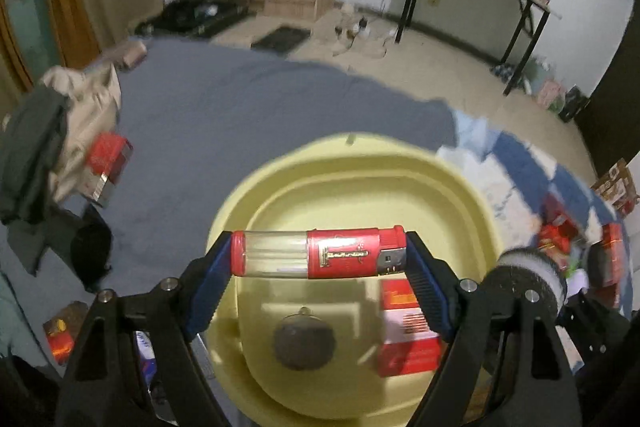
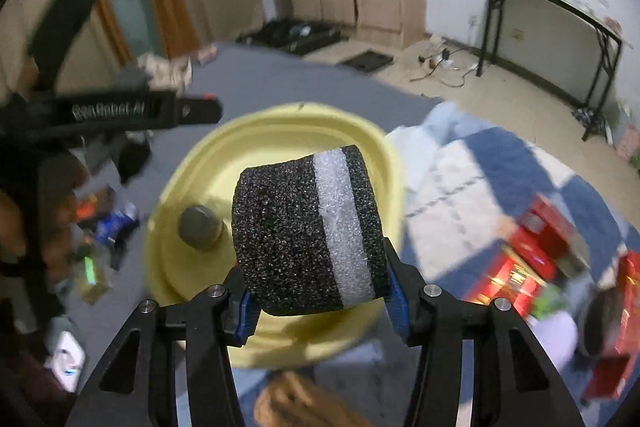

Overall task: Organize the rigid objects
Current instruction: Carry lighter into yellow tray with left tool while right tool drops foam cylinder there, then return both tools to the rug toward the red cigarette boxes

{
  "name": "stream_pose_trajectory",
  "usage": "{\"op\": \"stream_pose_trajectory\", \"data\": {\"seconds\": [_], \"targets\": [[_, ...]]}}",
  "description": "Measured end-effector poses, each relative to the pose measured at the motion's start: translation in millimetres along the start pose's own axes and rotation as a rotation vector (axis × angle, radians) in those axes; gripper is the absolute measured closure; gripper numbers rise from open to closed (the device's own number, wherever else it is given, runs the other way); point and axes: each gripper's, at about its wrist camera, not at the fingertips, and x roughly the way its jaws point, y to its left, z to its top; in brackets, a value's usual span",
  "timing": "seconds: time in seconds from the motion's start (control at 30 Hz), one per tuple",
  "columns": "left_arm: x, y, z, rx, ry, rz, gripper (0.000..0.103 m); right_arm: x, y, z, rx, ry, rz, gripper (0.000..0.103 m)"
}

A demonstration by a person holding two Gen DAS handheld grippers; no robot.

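Grippers both hold something above the yellow basin [image 1: 472, 195], which sits on a grey sheet [image 1: 224, 115] spread over the bed. The left gripper [image 1: 320, 259] has its jaws closed end to end on a red tube [image 1: 320, 255] lying crosswise between the blue pads [image 1: 426, 287]; half of the tube is clear, the other half red with a gold print. Under it, inside the basin, rest a dark round puck [image 1: 302, 343] and a red-and-white box [image 1: 408, 339] (the box is partly hidden by the right-hand finger). The right gripper [image 2: 316, 291] is clamped on a black foam roll [image 2: 292, 235] with a white band around it, the pads pressing its two sides; the roll hangs over the basin's near rim, and in that view the puck shows to its left. The same roll appears in the left wrist view at the basin's right edge. More red boxes [image 2: 536, 255] lie blurred on a blue-and-white checked quilt [image 2: 500, 163] to the right. Another red box [image 1: 108, 163] lies well apart on the left by a heap of clothes [image 1: 60, 131]. Small packets [image 2: 108, 223] are scattered on the sheet left of the basin, too blurred to tell apart.
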Motion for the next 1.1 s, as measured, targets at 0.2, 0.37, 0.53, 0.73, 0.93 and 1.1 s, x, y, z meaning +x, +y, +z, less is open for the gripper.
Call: {"op": "stream_pose_trajectory", "data": {"seconds": [0.2, 0.37, 0.53, 0.73, 0.93, 1.1], "targets": [[36, 19, -7, -0.050, 0.066, -0.022, 0.020, 47, -1, 20, -0.004, 0.003, -0.093, 0.052], [54, 20, -13, -0.026, 0.093, 0.011, 0.020, 70, 10, 29, -0.029, 0.009, -0.124, 0.052], [56, 18, -18, -0.023, 0.085, 0.030, 0.020, 91, 34, 33, -0.079, 0.020, -0.156, 0.043], [52, 20, -21, -0.045, 0.101, -0.004, 0.011, 70, 25, 25, -0.073, 0.006, -0.136, 0.036], [3, 0, -8, -0.016, -0.009, 0.018, 0.000, 16, 2, 4, 0.024, -0.063, -0.110, 0.014], [-48, -54, -10, 0.041, -0.051, -0.101, 0.000, -68, -31, -29, 0.118, -0.160, -0.135, 0.000]]}}
